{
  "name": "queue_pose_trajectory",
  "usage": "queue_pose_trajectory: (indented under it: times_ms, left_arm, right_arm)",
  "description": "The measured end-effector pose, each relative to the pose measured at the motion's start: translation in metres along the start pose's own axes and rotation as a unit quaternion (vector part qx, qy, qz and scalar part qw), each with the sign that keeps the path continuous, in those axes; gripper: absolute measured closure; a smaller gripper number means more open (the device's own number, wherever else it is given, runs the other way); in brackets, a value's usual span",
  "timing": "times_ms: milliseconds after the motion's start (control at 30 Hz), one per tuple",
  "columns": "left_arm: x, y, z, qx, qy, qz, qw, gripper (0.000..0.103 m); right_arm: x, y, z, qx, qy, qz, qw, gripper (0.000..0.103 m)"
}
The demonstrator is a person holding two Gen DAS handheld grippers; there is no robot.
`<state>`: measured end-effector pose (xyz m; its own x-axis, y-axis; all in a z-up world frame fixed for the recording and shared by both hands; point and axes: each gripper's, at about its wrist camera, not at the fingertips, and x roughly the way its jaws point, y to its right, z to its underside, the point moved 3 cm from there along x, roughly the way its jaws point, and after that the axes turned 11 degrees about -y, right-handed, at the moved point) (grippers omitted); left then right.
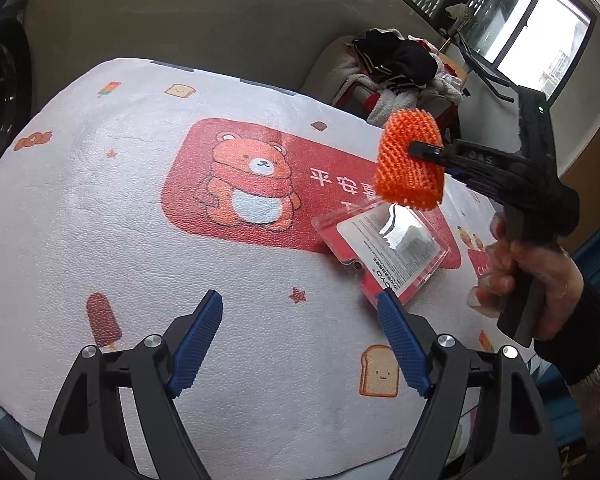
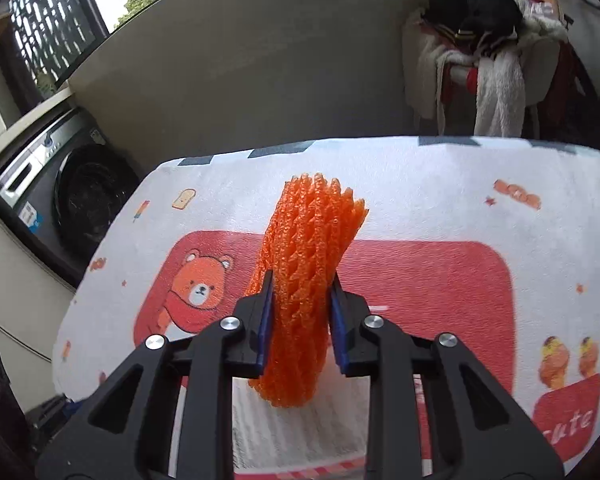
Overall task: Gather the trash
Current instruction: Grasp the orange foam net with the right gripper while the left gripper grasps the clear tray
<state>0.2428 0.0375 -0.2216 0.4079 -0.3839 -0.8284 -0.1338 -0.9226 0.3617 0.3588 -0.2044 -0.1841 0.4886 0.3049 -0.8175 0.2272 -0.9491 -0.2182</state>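
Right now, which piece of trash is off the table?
The orange foam net, pinched in the right gripper above the cloth. The clear plastic package lies flat on the table, by the open left gripper.

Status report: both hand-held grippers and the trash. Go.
Right hand-held gripper shut on orange foam net, lifted. Left hand-held gripper open, empty. Clear plastic package on table. Nothing blocking.

Your orange foam mesh sleeve (image 2: 308, 280) shows a diamond-net pattern. Your two black-framed grippers, left gripper (image 1: 300, 332) and right gripper (image 2: 302, 300), carry ribbed blue pads (image 1: 198, 344). The white padded table cover (image 1: 100, 208) bears a red panel with an orange bear, toast and ice-lolly prints. The clear plastic blister pack (image 1: 384, 250) has a white printed card.
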Motion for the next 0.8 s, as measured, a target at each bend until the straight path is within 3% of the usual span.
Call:
queue_pose_trajectory:
  times_ms: [100, 267, 600, 800]
  left_arm:
    - [0.008, 0.008, -0.004, 0.002, -0.006, 0.004, 1.0000, 0.027]
    - [0.025, 0.018, -0.012, -0.012, -0.022, 0.025, 0.9994, 0.028]
    - [0.068, 0.016, -0.038, -0.109, -0.054, 0.102, 0.9873, 0.038]
    - [0.073, 0.017, -0.040, -0.124, -0.052, 0.126, 0.9829, 0.046]
  right_arm:
    - [-0.013, 0.025, 0.014, -0.009, -0.008, 0.032, 0.999, 0.077]
    - [0.001, 0.051, 0.048, -0.011, -0.061, 0.069, 0.996, 0.078]
    - [0.006, 0.046, 0.066, -0.012, -0.067, 0.055, 0.996, 0.078]
    - [0.004, 0.033, 0.077, -0.010, -0.070, 0.031, 0.997, 0.078]
